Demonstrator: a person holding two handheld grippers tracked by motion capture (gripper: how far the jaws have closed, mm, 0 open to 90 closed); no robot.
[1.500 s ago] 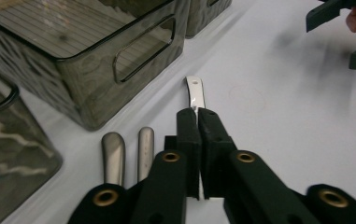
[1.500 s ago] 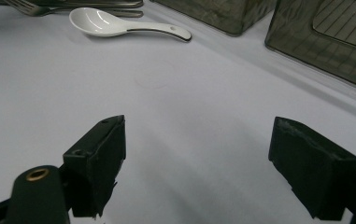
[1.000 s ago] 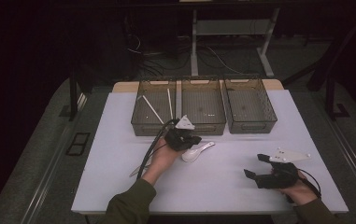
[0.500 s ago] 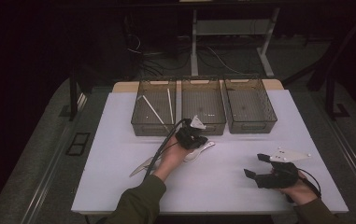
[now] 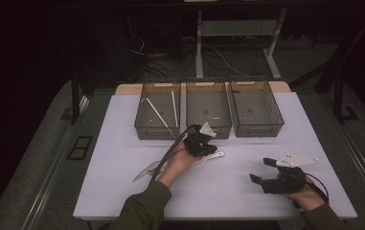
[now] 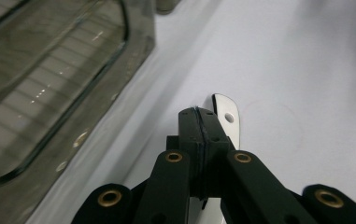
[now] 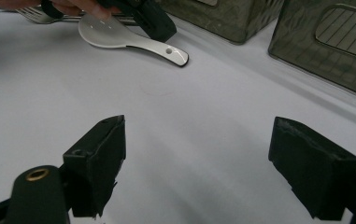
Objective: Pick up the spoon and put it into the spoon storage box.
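The work looked like sorting cutlery into three bins at the upper middle of the high view. The left bin (image 5: 158, 117) already held two pale sticks (image 5: 163, 112), probably chopsticks; the middle bin (image 5: 208, 112) and right bin (image 5: 256, 112) appeared empty, so most of the job was left.

The left gripper (image 5: 200, 143) sat at the centre of the high view, just below the middle bin's front wall, over a white spoon (image 5: 213, 155) lying on the table (image 5: 122, 143). In the left gripper view its jaws were pressed together, with the spoon's handle end (image 6: 227, 116) poking out just past the tips; whether they pinched the handle or merely lay on it I could not tell. A fork (image 5: 144, 171) lay at the left of the forearm, untouched.

The right gripper (image 5: 264, 172) rested at the lower right of the high view, its jaws spread wide on nothing, well apart from the spoon.

Left to do, by my judgement: lift the spoon into a bin, then the fork.
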